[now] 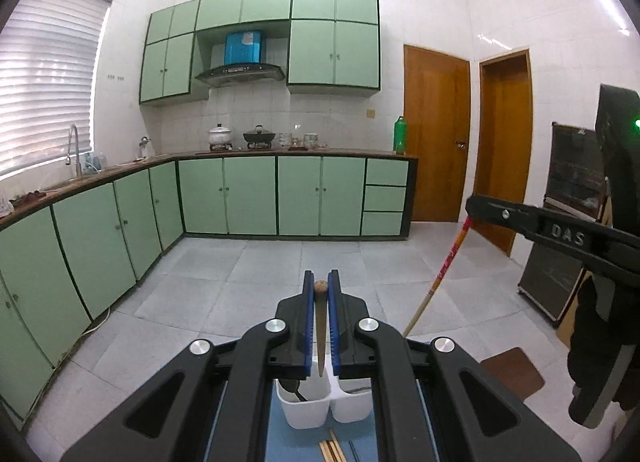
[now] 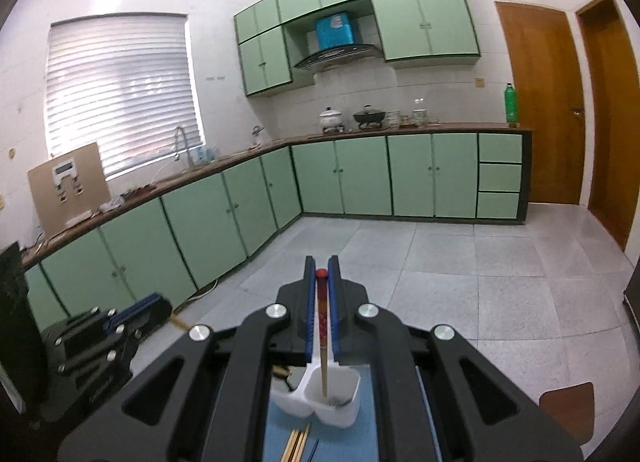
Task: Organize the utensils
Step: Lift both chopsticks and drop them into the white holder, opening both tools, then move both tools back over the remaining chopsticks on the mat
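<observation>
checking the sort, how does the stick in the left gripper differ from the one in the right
The plain brown wooden stick in the left hand-held gripper is one dark colour with a rounded brown top; the red-topped patterned chopstick in the right hand-held gripper is red above, pale wood below. The brown one hangs over the left compartment of the white divided holder, the red one over the right. Both are clamped upright.

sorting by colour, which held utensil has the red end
The chopstick in the right hand-held gripper; the left hand-held gripper holds a plain brown wooden handle.
</observation>
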Demonstrator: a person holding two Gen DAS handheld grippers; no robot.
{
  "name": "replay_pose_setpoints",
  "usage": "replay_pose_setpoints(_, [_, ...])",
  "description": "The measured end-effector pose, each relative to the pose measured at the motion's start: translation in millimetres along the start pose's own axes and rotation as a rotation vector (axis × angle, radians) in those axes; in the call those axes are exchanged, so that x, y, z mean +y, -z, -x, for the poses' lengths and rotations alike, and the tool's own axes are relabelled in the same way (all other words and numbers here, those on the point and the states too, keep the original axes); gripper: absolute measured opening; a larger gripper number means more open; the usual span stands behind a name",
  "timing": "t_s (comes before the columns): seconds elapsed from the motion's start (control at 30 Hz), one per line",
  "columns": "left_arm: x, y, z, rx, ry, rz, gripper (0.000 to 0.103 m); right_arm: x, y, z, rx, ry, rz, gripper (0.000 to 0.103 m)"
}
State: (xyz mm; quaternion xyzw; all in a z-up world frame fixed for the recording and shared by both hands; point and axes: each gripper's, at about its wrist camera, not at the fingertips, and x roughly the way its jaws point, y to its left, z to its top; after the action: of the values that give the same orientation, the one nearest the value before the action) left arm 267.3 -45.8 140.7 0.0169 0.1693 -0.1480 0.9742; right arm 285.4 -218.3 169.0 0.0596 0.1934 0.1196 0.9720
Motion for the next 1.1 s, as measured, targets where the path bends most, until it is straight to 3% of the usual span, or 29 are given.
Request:
replay_pose_setpoints(0.27, [7.2,32.1,-49.3,0.077,-0.02,0.054,0.007,-20.0,38.1,-62.1,0.071,0.044,-0.048,0.005])
replay_pose_setpoints(0.43, [16.6,51.2,-64.5,0.125,-0.031,0.08,0.007,-14.5,60.9,-78.4,0.149,0.015,-0.027,0.01])
replay_pose_setpoints(0.47, [19.5,52.1,-65.0,0.129,-0.031,0.082,0.011,-13.1,63.5,-77.8,0.157,0.013,-0.014,0.014])
replay_pose_setpoints(0.53, [23.6,54.7,-61.1,0.135,-0.035,0.091,0.022,-10.0,68.6,-71.0,0.147,0.017,-0.002,0.035])
replay_pose_setpoints(0.67, [31.9,59.8,-44.2,0.127,-0.041,0.105,0.035,-10.3,78.7,-47.3,0.11,0.054,0.022,0.054])
replay_pose_setpoints(0.73, [35.7,67.1,-33.9,0.13,-0.054,0.109,0.043,-13.5,90.8,-32.2,0.101,0.096,0.03,0.073])
replay_pose_setpoints(0.97, [34.0,136.5,3.9,0.169,-0.109,0.092,0.062,-22.4,166.8,11.9,0.135,0.129,0.003,0.086])
replay_pose_setpoints(1.1, [26.8,188.7,10.1,0.244,-0.14,0.075,0.064,-17.6,223.8,25.0,0.192,0.153,0.005,0.087])
